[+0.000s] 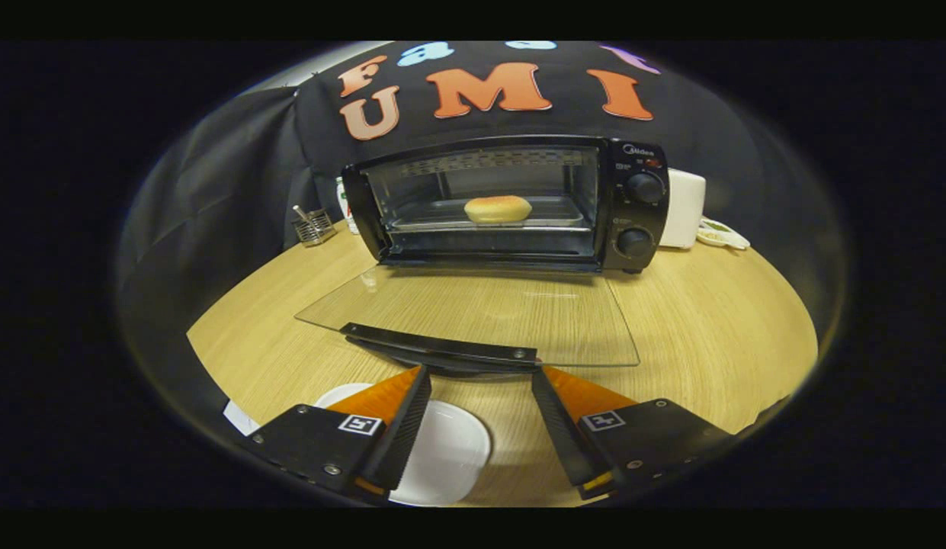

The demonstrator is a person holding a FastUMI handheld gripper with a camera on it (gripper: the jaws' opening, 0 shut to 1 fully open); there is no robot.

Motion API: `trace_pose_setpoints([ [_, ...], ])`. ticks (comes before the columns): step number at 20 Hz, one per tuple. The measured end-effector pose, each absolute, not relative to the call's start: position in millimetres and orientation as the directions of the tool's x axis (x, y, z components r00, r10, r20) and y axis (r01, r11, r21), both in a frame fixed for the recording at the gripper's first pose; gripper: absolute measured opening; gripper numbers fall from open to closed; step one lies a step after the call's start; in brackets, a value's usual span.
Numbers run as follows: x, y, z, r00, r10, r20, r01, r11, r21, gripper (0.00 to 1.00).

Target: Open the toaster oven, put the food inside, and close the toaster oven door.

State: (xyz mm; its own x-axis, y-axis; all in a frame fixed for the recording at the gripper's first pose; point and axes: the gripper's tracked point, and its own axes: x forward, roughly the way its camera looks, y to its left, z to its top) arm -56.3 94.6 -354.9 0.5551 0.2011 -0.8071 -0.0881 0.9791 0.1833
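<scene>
Here your round wooden table (709,335) carries everything, and the toaster oven (511,202) stands at its far side with the glass door (473,313) dropped flat toward you, its dark handle (442,349) just ahead of your fingertips. Inside the oven, a metal tray (553,213) holds the bun (498,208), sitting near the tray's middle. Your gripper (480,374) has its jaws spread wide, pinching nothing. Beneath the left finger lies an empty white plate (446,454). Far left of the oven, a small wire basket (314,226) holds a utensil or two.
</scene>
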Motion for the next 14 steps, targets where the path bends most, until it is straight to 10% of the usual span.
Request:
trace_pose_setpoints([
  [14, -8, 115, -328, 0.632, 0.159, -0.758, -0.114, 0.987, 0.111, 0.8],
])
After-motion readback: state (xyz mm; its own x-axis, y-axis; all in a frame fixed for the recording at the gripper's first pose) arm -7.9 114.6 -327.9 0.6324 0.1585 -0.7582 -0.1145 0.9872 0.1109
